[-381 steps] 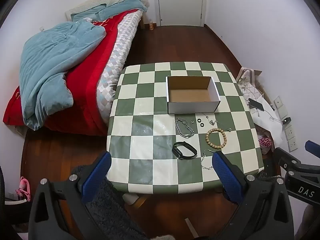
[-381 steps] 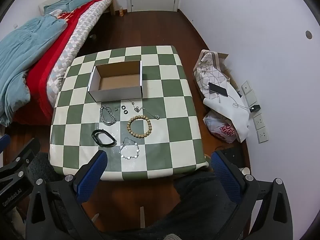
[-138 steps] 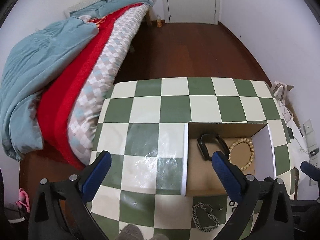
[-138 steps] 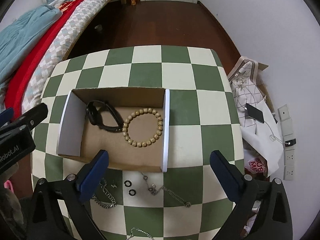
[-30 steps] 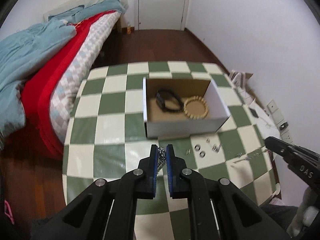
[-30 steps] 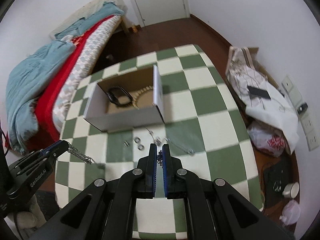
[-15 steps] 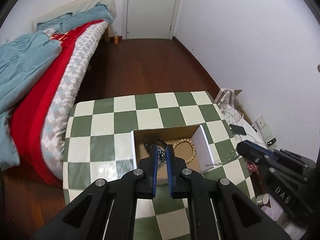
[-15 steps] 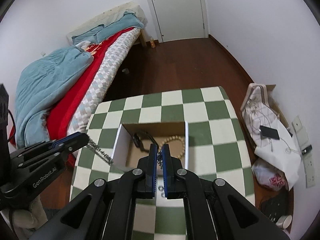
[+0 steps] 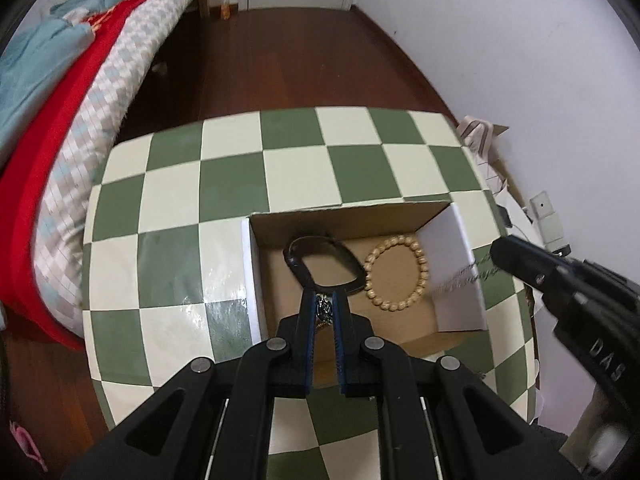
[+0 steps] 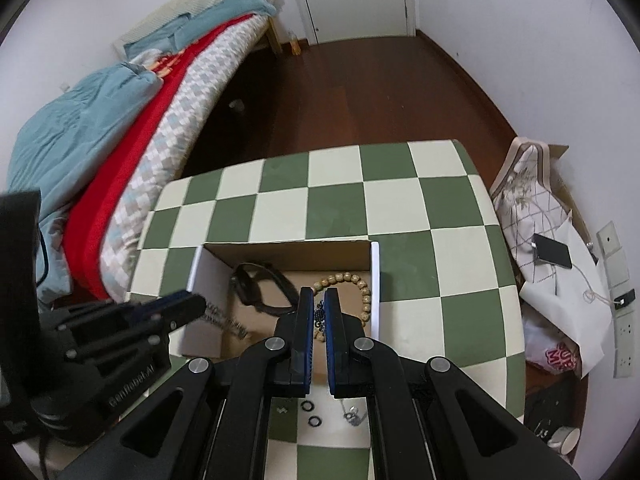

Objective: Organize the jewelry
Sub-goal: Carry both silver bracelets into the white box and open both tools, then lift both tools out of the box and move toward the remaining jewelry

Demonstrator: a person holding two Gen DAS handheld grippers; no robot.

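Observation:
An open cardboard box [image 9: 251,280] [image 10: 375,280] on the checkered table holds a black band [image 9: 320,258] [image 10: 256,290] and a wooden bead bracelet [image 9: 396,274] [image 10: 354,280]. My left gripper [image 9: 324,300] [image 10: 200,303] hangs over the box's near left part, shut on a heavy silver chain bracelet [image 9: 325,310] [image 10: 226,322] that dangles into the box. My right gripper [image 10: 319,296] [image 9: 498,254] is over the box's right side, shut on a fine beaded chain [image 10: 319,316] [image 9: 460,276] that trails from its tips.
Two black rings [image 10: 312,414] and small silver pieces [image 10: 352,416] lie on the table [image 10: 400,208] in front of the box. A bed [image 10: 120,152] stands close on the left. Bags and a phone [image 10: 552,252] lie on the floor at the right, by the wall.
Both grippers have moved forward from in front of the box to over it, each carrying its chain. The left gripper has also dropped a little lower.

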